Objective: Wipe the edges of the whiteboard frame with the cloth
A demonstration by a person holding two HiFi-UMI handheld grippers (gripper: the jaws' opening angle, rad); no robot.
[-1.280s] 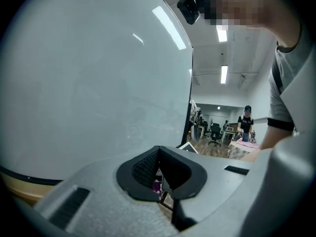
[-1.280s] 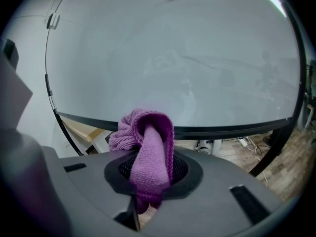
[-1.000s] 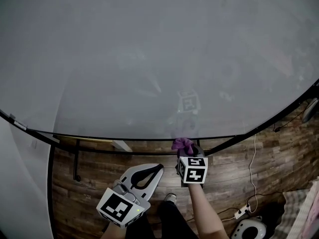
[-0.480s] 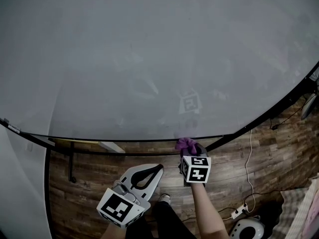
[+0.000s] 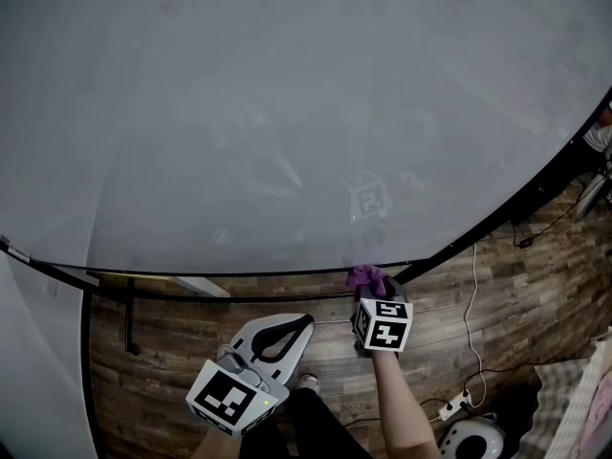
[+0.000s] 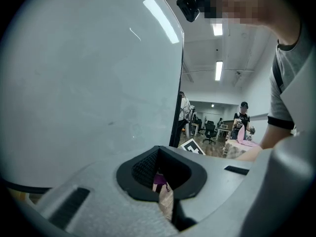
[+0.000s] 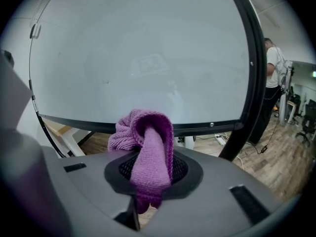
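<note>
The right gripper [image 5: 371,296] is clamped on a purple knitted cloth [image 5: 366,277]. A bunched wad stands proud of the jaw tips and a folded tail is trapped between the pads. The wad sits at the bottom rail [image 5: 239,274] of the whiteboard frame [image 5: 535,175], close to the frame's lower right corner. Whether it actually touches the rail cannot be confirmed from any view. The left gripper [image 5: 285,331] hangs lower and to the left, jaws closed with nothing held, apart from the frame. Handling note: the cloth appears light, soft and compliant, so it should mould round the rail profile, but it may drag or pull out under friction. A hold deep in the folded middle, as seen here, looks the most secure; a hold on a loose corner would probably slip. Moderate pressure against the rail should suffice, since the knit has little stiffness of its own.
</note>
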